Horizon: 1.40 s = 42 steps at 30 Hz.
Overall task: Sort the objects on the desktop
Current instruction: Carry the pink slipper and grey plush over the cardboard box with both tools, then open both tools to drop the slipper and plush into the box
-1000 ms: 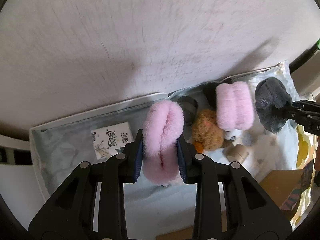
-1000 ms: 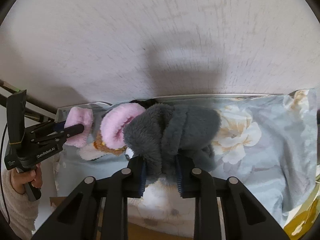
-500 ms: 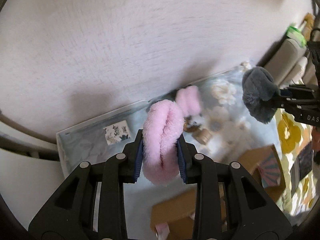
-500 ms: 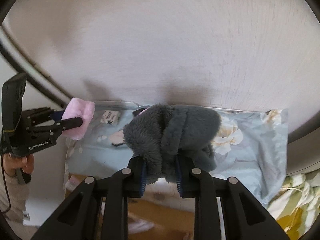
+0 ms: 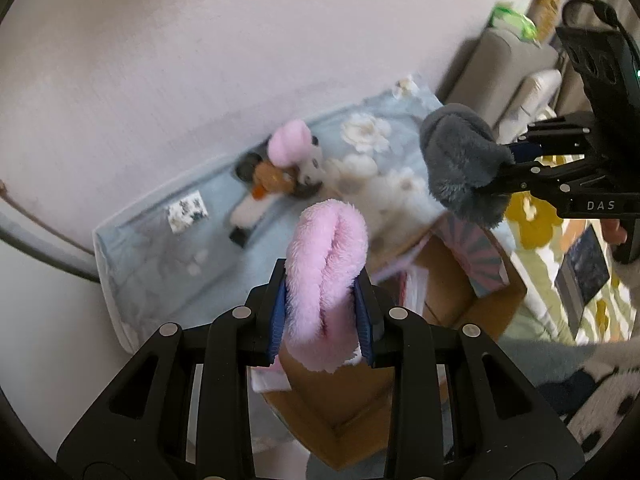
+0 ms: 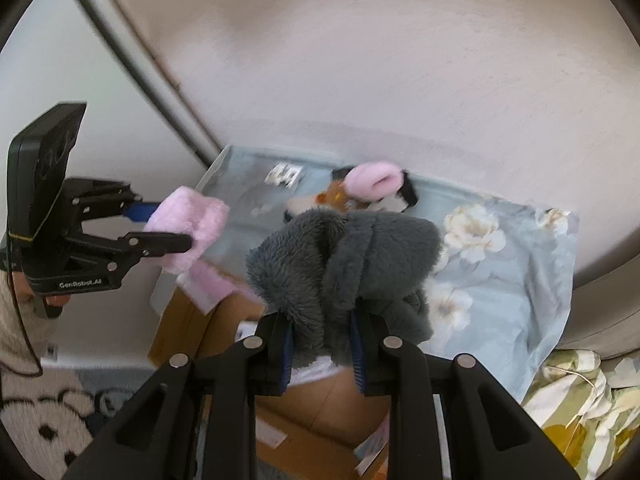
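Gripping pink fluffy piece [image 5: 326, 276], left gripper [image 5: 323, 316] at lower centre of frame, above open cardboard box [image 5: 472, 292]. Right gripper [image 6: 322, 344] clamps grey fluffy piece [image 6: 344, 256]. Risk: soft pile slips from pads, lands outside box.

A plain pale wall [image 6: 400, 60] fills the upper frame; a grey sofa [image 5: 504, 68] stands at the upper right, in soft daylight.
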Tool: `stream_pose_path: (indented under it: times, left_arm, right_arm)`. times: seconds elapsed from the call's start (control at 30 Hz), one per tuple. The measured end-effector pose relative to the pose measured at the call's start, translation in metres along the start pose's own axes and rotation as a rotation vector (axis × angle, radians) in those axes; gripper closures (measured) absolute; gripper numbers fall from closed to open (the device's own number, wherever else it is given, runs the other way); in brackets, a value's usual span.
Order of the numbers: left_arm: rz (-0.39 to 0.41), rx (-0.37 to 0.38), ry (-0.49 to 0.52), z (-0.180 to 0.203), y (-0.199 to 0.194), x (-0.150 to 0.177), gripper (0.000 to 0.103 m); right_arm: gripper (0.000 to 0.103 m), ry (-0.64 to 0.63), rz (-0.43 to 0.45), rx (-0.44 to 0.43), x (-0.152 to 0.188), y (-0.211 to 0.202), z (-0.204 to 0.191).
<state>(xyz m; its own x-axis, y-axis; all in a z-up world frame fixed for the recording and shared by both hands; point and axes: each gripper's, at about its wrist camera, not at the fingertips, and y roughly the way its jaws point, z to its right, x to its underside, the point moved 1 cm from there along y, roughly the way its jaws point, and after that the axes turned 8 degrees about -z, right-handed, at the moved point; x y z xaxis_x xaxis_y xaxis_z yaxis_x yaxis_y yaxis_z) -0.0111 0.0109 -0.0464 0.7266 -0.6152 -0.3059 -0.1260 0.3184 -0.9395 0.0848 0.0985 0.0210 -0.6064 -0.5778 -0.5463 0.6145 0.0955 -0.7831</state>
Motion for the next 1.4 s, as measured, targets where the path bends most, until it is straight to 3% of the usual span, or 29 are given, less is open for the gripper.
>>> stream_pose_path:
  times: [0.57, 0.8, 1.4]
  left_arm:
    - [-0.178, -0.006, 0.019, 0.024, 0.069, 0.058, 0.076]
    - [-0.223, -0.039, 0.023, 0.021, 0.085, 0.067, 0.076]
    - [-0.25, -0.035, 0.066, 0.027, 0.091, 0.07, 0.076]
  right_arm:
    - [0.081, -0.01, -0.177, -0.036, 0.056, 0.065, -0.023]
    - [0.081, 0.01, -0.197, -0.026, 0.06, 0.077, -0.019]
    - [0.081, 0.021, -0.186, 0.0, 0.06, 0.079, -0.02]
